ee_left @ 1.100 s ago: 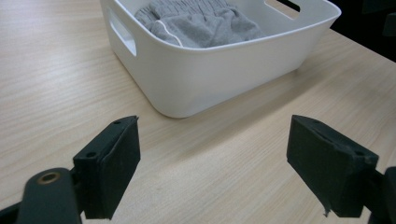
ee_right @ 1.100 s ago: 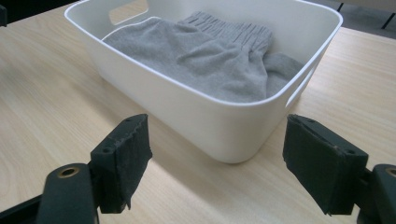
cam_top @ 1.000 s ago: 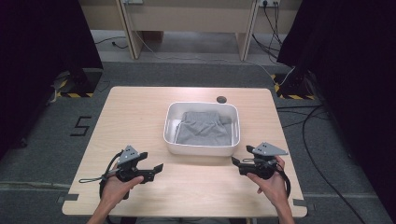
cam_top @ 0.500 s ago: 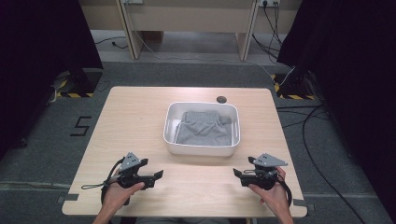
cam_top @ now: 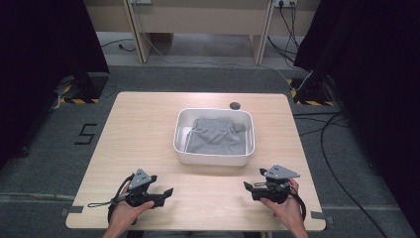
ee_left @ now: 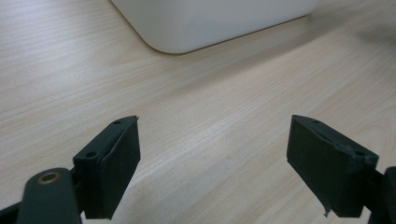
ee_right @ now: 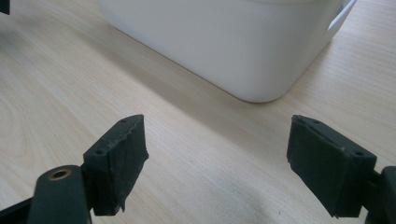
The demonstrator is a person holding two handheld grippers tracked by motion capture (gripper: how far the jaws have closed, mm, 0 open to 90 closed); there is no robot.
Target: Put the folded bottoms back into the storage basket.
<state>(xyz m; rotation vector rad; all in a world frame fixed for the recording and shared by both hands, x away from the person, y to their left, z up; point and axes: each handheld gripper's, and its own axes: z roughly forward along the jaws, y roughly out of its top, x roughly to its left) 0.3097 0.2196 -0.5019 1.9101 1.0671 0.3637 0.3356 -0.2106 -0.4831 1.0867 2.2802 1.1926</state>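
A white plastic bin [cam_top: 214, 156] stands in the middle of the wooden table [cam_top: 148, 124], with a folded grey cloth [cam_top: 217, 137] lying inside it. My left gripper [cam_top: 166, 194] rests low near the table's front left edge, open and empty, its jaws pointing right. My right gripper [cam_top: 246, 188] sits near the front right edge, open and empty, jaws pointing left. The left gripper view [ee_left: 212, 158] shows bare wood between the jaws and a corner of the bin [ee_left: 210, 23] beyond. In the right gripper view [ee_right: 215, 158] the bin's wall [ee_right: 224, 42] stands close ahead.
A small dark round hole [cam_top: 235, 105] marks the table's far side behind the bin. Cables [cam_top: 317, 129] trail over the grey floor to the right. A desk's legs [cam_top: 133, 29] stand beyond the table. Bare wood lies left and right of the bin.
Both grippers have drawn back toward the table's front edge, away from the bin. Their jaws stay open. The bin and cloth have not moved.
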